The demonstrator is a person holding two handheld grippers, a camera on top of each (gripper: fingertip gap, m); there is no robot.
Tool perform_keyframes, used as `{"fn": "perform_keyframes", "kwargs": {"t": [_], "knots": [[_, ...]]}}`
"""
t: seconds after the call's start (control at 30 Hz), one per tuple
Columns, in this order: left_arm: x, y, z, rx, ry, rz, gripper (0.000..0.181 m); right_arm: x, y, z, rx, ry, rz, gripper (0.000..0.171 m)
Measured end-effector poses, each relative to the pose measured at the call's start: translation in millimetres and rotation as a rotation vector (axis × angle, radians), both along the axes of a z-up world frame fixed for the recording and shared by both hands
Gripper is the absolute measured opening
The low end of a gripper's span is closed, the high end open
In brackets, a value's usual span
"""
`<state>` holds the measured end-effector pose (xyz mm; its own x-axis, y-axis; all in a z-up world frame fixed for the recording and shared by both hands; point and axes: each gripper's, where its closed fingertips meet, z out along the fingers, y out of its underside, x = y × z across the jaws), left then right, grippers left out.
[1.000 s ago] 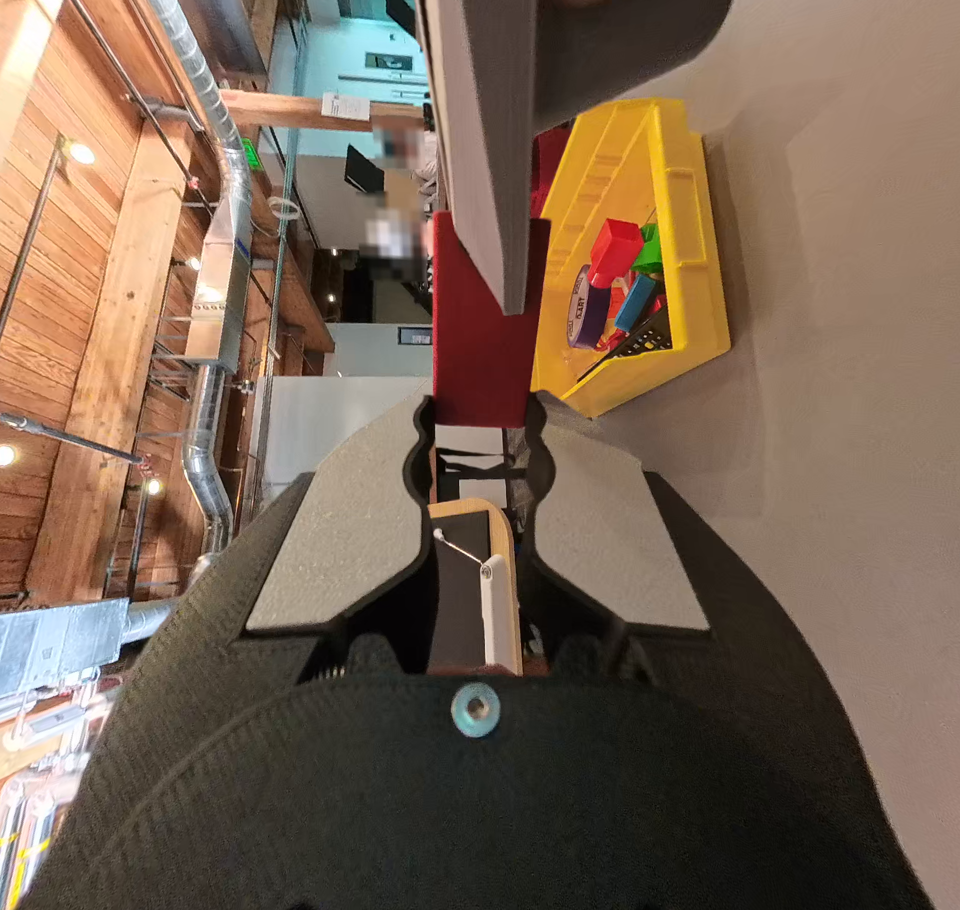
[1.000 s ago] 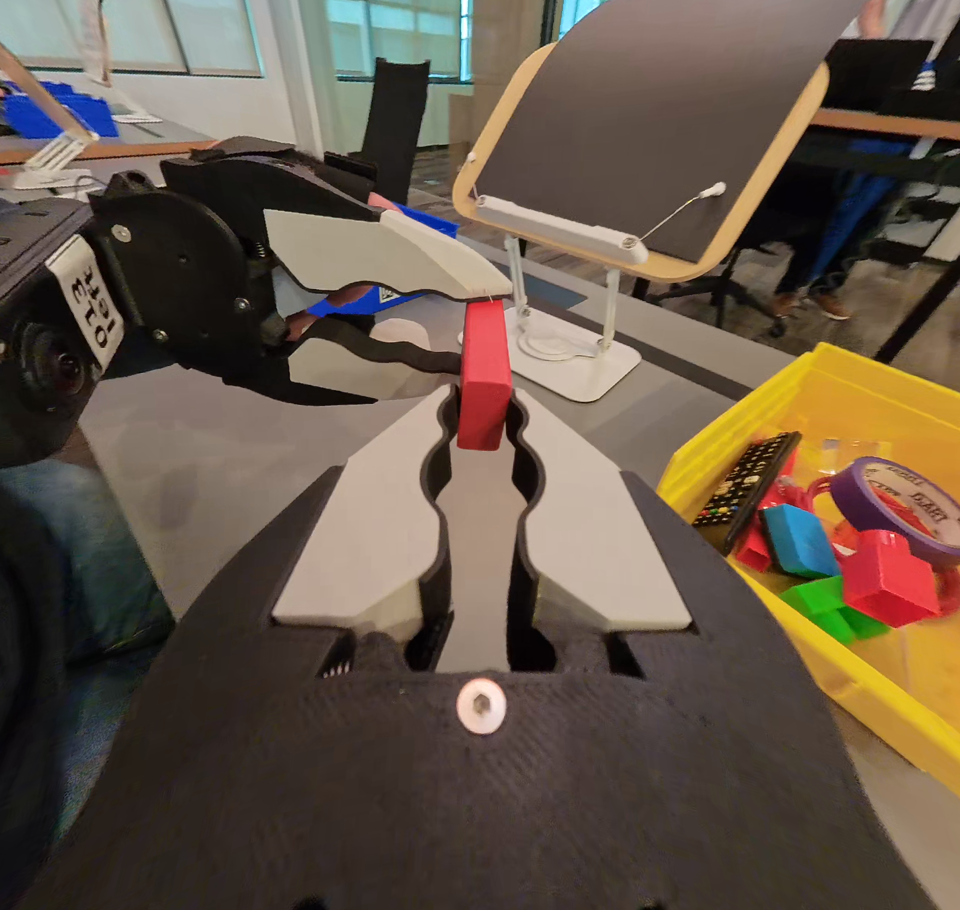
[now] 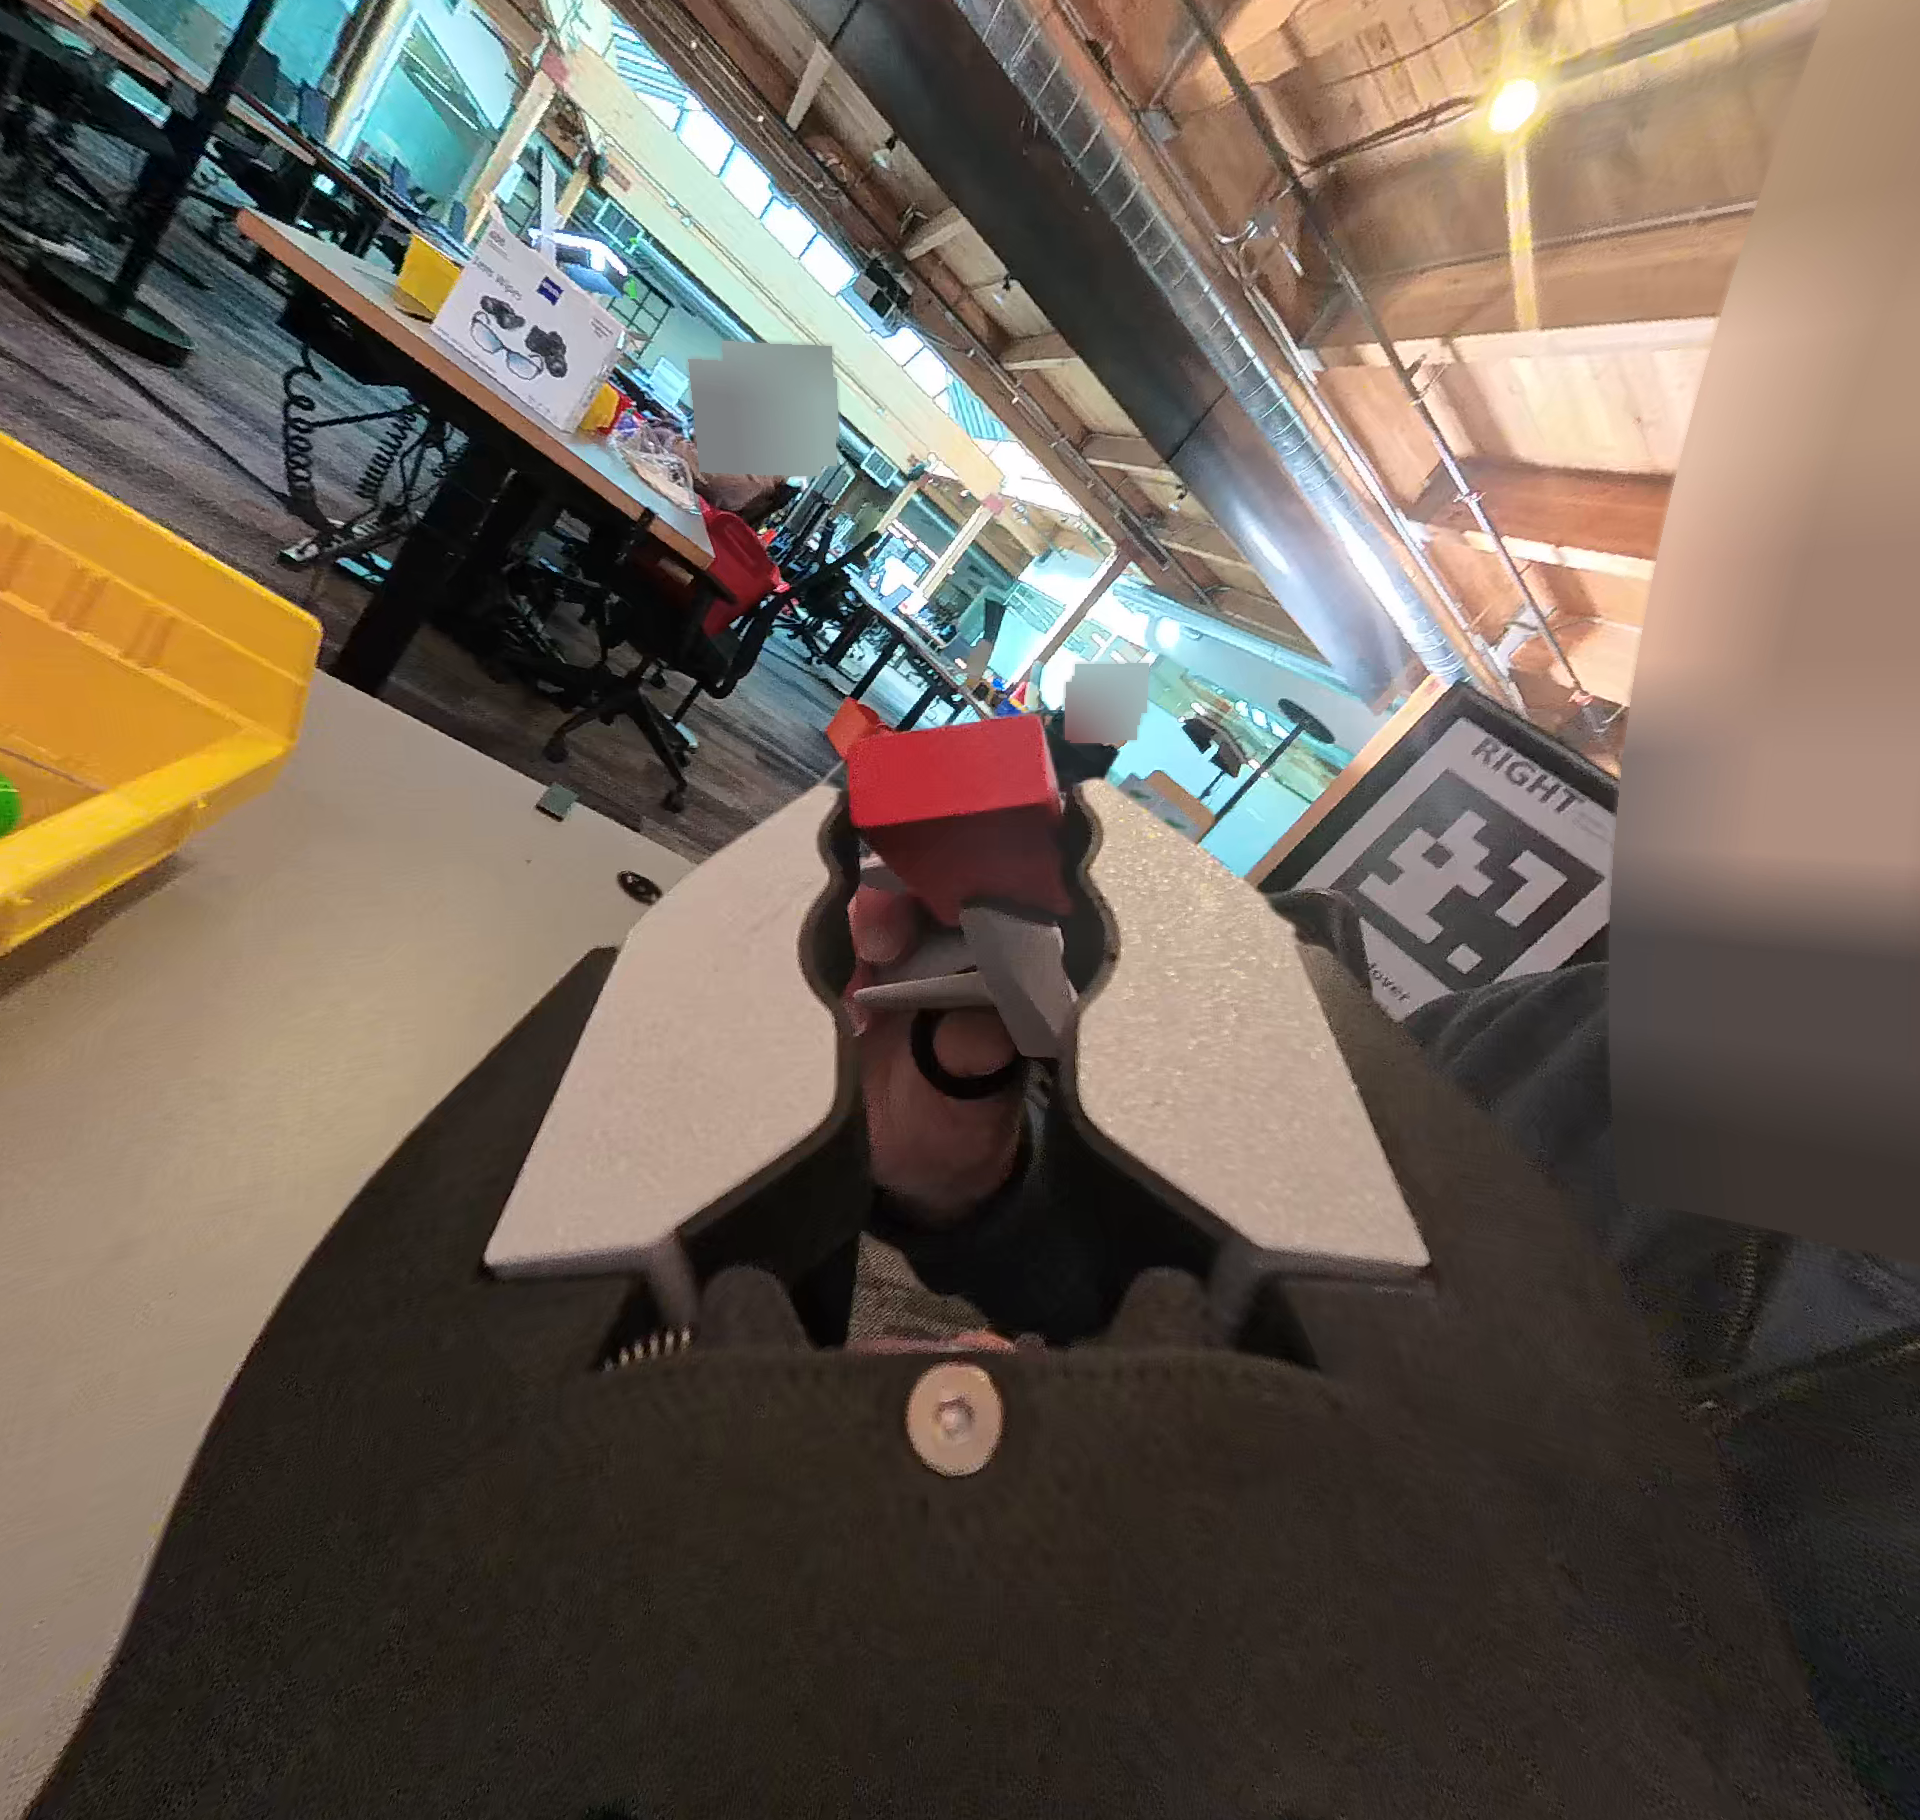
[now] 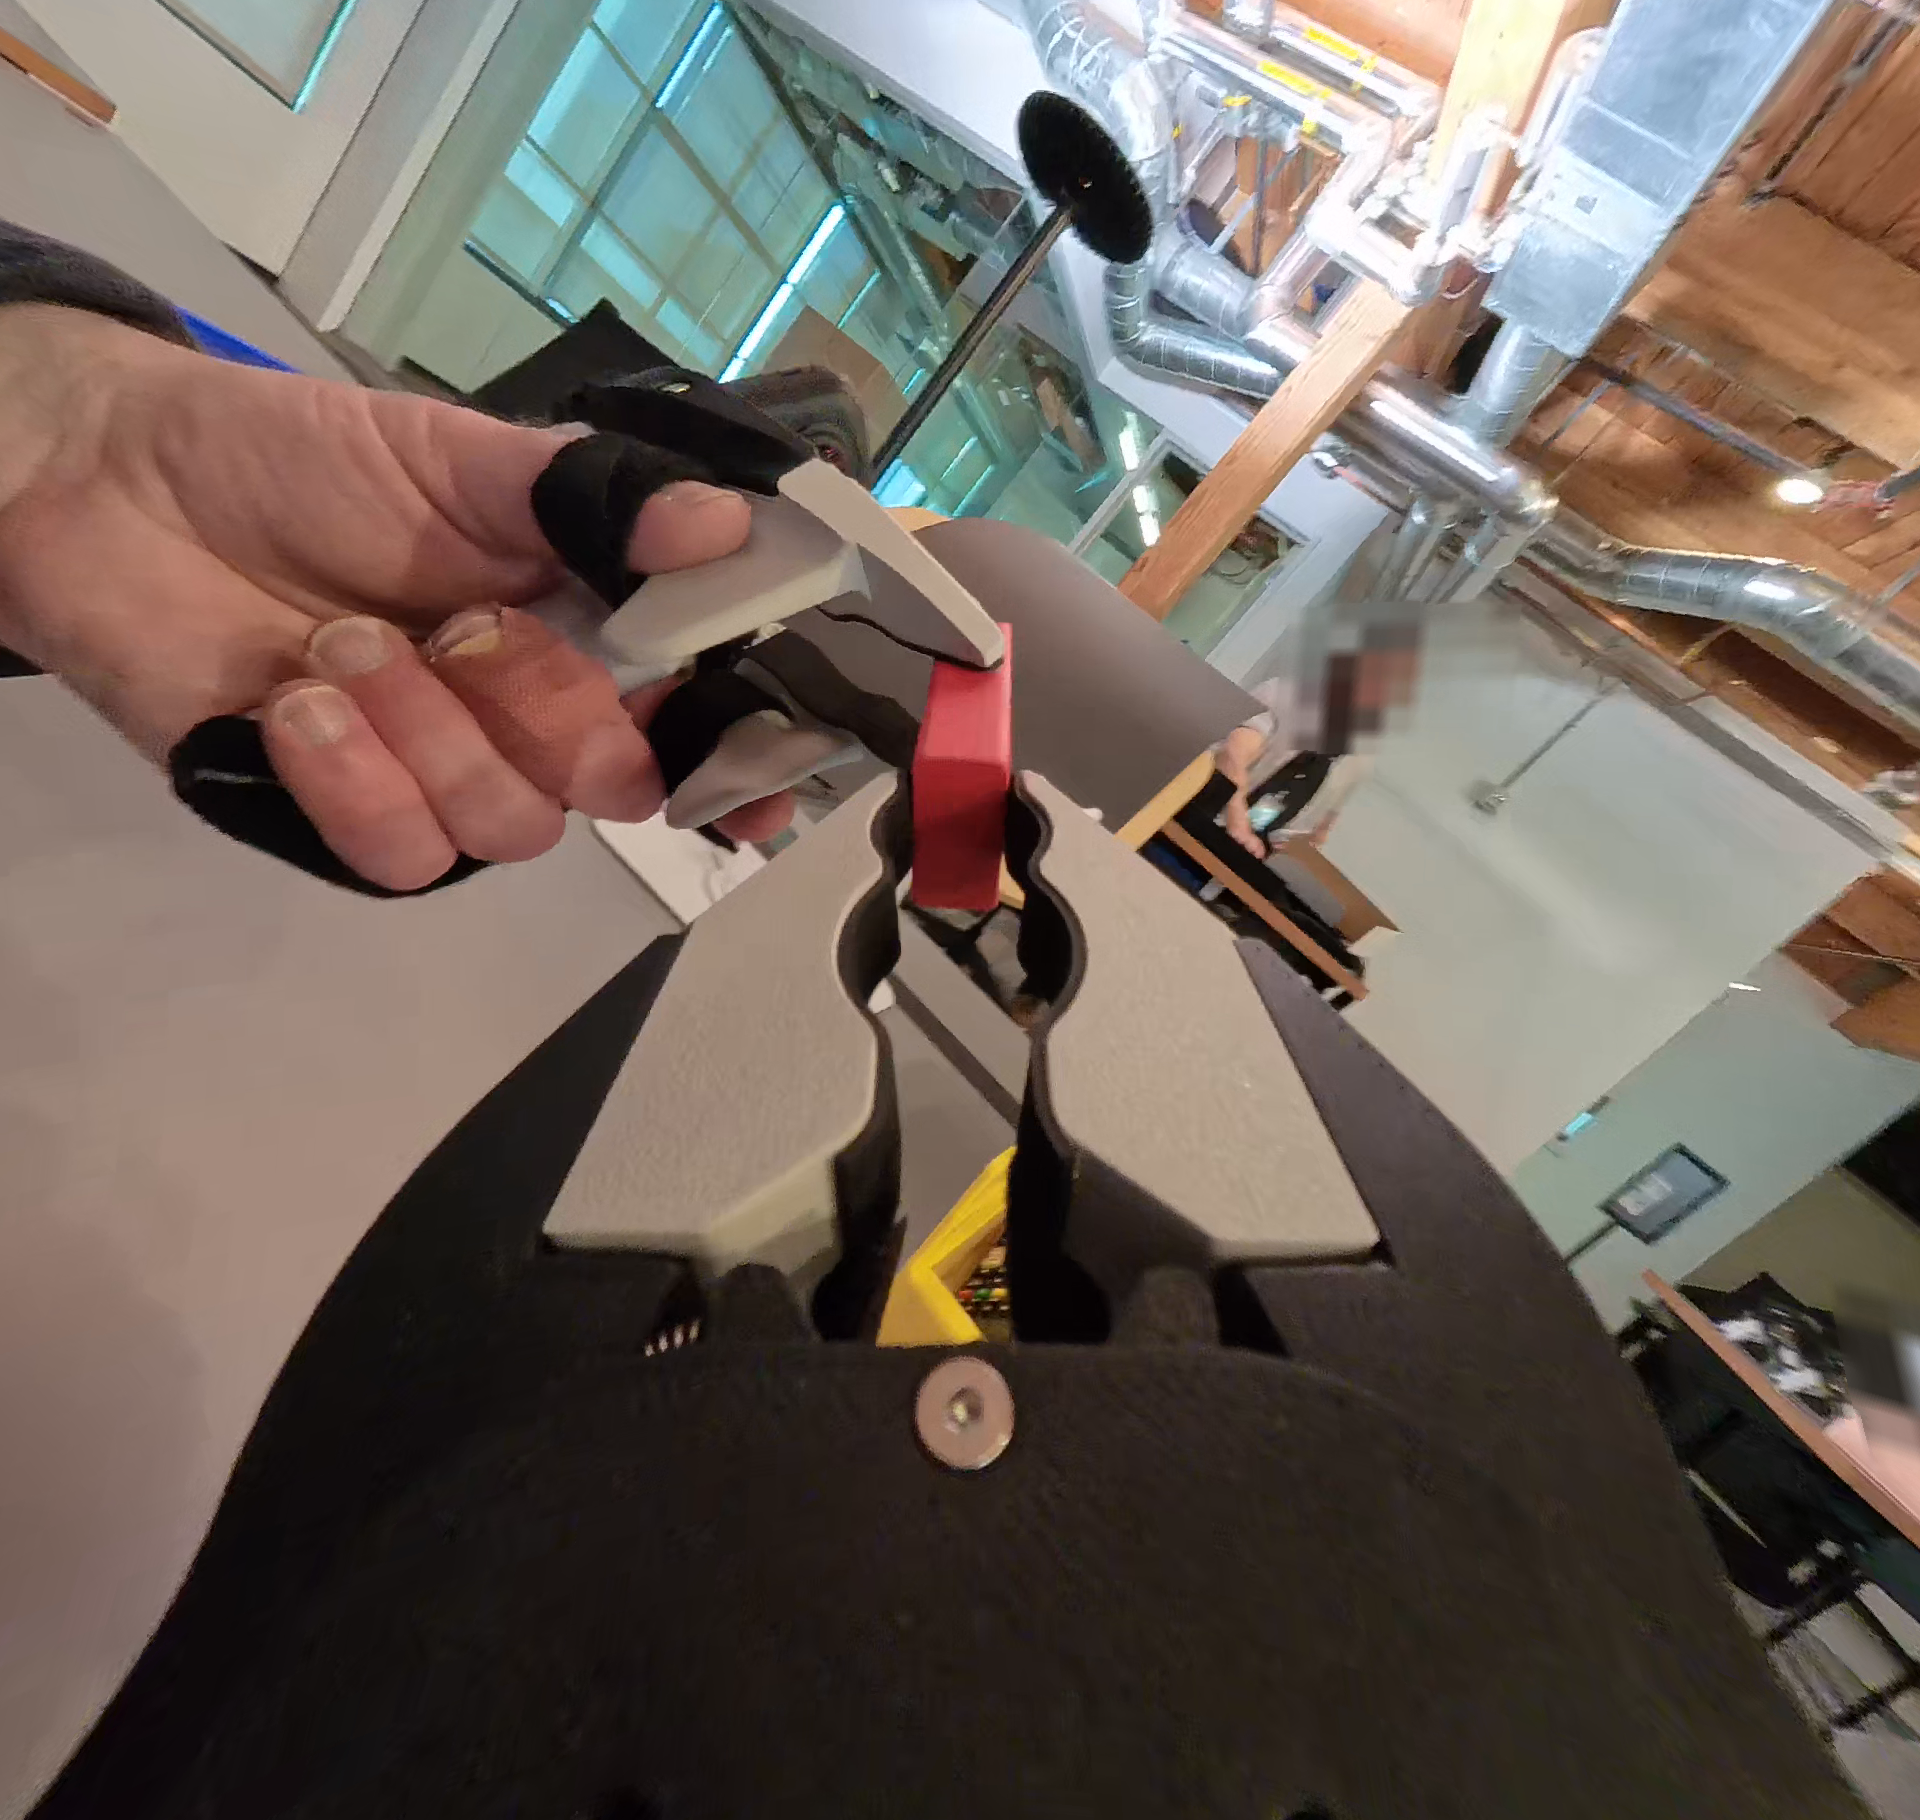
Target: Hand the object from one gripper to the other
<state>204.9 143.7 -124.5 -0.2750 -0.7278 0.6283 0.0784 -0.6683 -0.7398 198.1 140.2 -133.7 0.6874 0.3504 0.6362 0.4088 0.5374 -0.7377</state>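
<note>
Red is the block [image 4: 961,799] that we hold up in the air, above the grey table [image 4: 208,1043]. In the right wrist view our right gripper [image 4: 958,830] pinches its lower half between the two grey fingertips, which press on its two sides, so this claw is closed on it. The block stands nearly upright there.

Our left gripper [image 4: 914,700] comes from the left side, with a hand [image 4: 312,627] around its handle. Its upper finger [image 4: 894,575] lies on the top edge of the block. The lower finger [image 4: 758,773] sits a little away from the block, as far as this view shows.

In the left wrist view the same block [image 3: 951,820] sits between the tips of the left gripper [image 3: 956,830], and both fingertips seem to touch it, but we cannot tell if they really clamp it. Behind the block we see the grey tips of the other claw. A yellow bin [image 3: 135,690] stands on the table at the left.
</note>
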Motion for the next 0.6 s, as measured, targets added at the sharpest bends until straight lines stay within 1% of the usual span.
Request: {"fn": "perform_keyframes", "kwargs": {"t": [0.03, 0.07, 0.17, 0.27, 0.37, 0.47, 0.5, 0.53, 0.57, 0.6], "knots": [[0, 1, -1, 0.016, 0.012, 0.003, 0.037, -2, -2, -2, -0.028, 0.003, 0.037, 0.016], [-1, 2, -2, 0.054, 0.031, 0.009, 0.036, -4, -5, -3, -0.058, 0.011, 0.083, 0.021], [-7, 10, -7, 0.302, 0.136, 0.082, 0.035, -4, -11, -9, -0.214, 0.013, 0.207, 0.045], [-12, 8, -7, 0.538, 0.212, 0.07, 0.035, -3, -9, -16, -0.469, 0.079, 0.327, 0.059], [-11, 4, -8, 0.734, 0.295, 0.055, 0.036, -9, -8, -23, -0.675, 0.15, 0.457, 0.057], [-9, -7, -8, 0.856, 0.333, 0.004, 0.036, -20, -8, -31, -0.747, 0.136, 0.525, 0.053], [-8, -11, -11, 0.892, 0.352, -0.025, 0.036, -23, -8, -33, -0.763, 0.134, 0.549, 0.049], [-8, -17, -14, 0.915, 0.364, -0.063, 0.036, -26, -9, -37, -0.784, 0.124, 0.57, 0.039], [-8, -19, -16, 0.929, 0.376, -0.082, 0.036, -28, -10, -40, -0.797, 0.111, 0.585, 0.032], [-7, -21, -19, 0.941, 0.393, -0.096, 0.036, -30, -11, -42, -0.8, 0.102, 0.596, 0.032]]}}
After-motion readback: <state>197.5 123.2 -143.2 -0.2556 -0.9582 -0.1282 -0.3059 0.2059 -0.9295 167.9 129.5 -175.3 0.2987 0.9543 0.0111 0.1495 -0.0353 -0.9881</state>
